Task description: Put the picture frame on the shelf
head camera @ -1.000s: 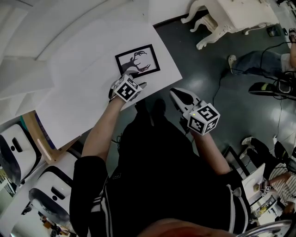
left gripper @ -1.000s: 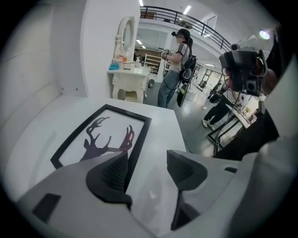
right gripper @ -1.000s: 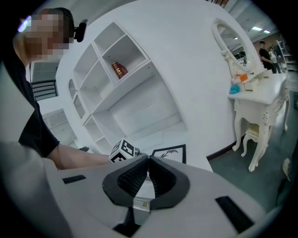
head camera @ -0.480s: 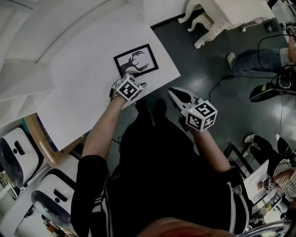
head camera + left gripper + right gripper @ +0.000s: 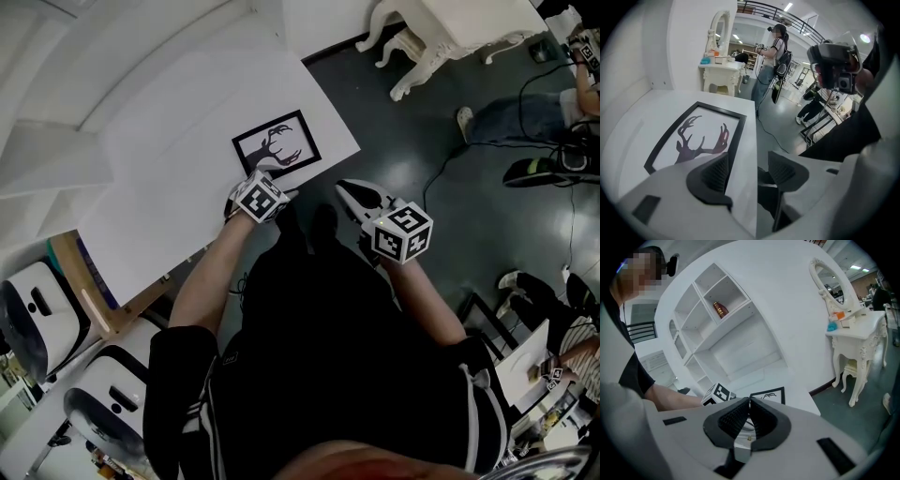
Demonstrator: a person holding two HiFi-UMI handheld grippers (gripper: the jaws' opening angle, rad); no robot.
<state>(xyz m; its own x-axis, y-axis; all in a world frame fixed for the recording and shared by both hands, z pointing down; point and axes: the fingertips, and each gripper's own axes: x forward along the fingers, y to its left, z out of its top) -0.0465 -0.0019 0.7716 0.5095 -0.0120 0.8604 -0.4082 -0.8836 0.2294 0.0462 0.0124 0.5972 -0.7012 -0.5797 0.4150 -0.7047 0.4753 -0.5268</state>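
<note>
The picture frame (image 5: 277,142), a black-edged antler print, lies flat on the white table (image 5: 159,197) near its floor-side edge. The left gripper (image 5: 269,176) hangs just at the frame's near edge, jaws apart and pressing on nothing. The right gripper (image 5: 351,188) is off the table over the floor, jaws together and empty. Behind the table, one upper compartment of the white shelf (image 5: 740,341) holds a brown bottle (image 5: 720,310).

The black rectangular picture frame (image 5: 277,143) surrounds a dark antler silhouette (image 5: 701,143) on white, the flat tabletop (image 5: 159,187) is plain white, the smooth floor (image 5: 422,141) dark grey.
</note>
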